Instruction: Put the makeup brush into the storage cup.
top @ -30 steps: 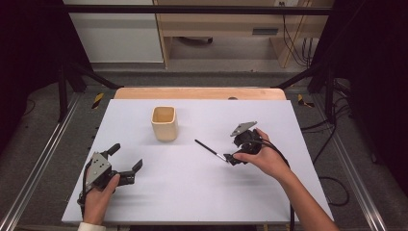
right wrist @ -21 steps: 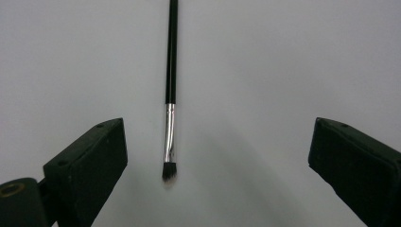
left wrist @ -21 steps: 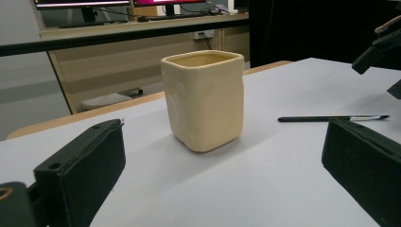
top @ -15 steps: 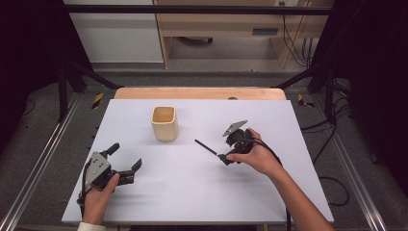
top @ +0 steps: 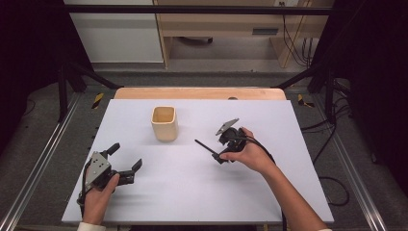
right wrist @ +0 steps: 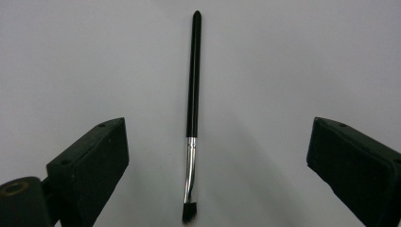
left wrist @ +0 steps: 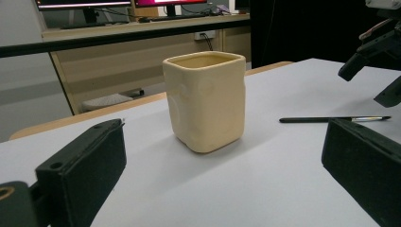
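Black jaws of the left gripper [top: 126, 157] stand wide apart near the white table's [top: 192, 192] front left corner, facing the cream squarish ceramic cup [top: 164, 123] that sits upright farther back. Right of the cup, the slim black-handled brush with a silver ferrule [top: 204, 146] lies flat between the spread jaws of the right gripper [top: 222, 150], untouched

Open surface around the brush
Only the cup [top: 164, 123] stood on the surface [top: 192, 192], well apart from the brush [right wrist: 191, 118].
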Demonstrator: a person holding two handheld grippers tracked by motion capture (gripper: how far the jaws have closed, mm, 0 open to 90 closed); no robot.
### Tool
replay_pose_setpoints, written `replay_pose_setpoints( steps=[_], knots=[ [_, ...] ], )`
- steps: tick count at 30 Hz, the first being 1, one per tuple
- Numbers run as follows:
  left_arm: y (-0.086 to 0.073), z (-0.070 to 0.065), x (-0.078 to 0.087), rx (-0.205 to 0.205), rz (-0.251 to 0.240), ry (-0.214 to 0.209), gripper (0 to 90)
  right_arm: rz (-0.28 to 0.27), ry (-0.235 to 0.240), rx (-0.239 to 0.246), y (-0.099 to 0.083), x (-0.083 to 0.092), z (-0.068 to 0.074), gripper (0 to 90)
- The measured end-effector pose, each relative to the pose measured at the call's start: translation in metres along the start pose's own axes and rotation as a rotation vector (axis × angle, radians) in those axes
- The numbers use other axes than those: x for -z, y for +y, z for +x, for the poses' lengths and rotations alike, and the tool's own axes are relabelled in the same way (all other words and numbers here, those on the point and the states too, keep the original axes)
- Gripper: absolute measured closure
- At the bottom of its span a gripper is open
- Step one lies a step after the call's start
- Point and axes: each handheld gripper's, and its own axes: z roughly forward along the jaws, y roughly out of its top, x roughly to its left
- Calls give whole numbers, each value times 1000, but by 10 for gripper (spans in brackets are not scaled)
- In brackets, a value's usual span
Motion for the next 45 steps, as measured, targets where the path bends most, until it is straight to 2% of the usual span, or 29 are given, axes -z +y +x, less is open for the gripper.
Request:
replay_pose_setpoints(
  steps=[7,9,10,12,14,15,17,20,21,22,25,28,37,45],
  knots=[
    [1,0,1,4,-4,-2,5,29,8,-3,2,-6,1,122],
    [1,0,0,4,-5,-1,5,22,7,3,2,-7,0,127],
    [1,0,0,3,-4,0,5,20,-15,-5,2,-8,-1,140],
    [0,0,0,3,-2,-1,5,23,-28,-10,1,-10,-3,149],
    [0,-1,-1,3,0,-4,5,28,-23,-13,1,-12,-3,154],
    [0,-1,-1,3,-1,-5,5,33,-16,-8,1,-13,-2,212],
    [0,-1,-1,2,0,-8,5,32,-13,-14,2,-14,-1,232],
    [0,-2,-2,-2,5,-13,5,46,15,3,3,-17,4,405],
    [0,-2,-2,-2,5,-13,5,46,15,3,3,-17,4,405],
    [0,-2,-3,-1,5,-14,5,63,28,3,3,-19,6,495],
    [0,-2,-3,-1,4,-17,5,89,32,5,2,-22,6,583],
    [0,-2,-3,-2,5,-15,5,89,48,-18,2,-24,6,654],
    [1,-1,-2,-4,1,-13,5,98,50,-57,3,-28,6,795],
    [2,-2,-1,-9,1,-14,5,99,55,-45,3,-28,6,835]
  ],
)
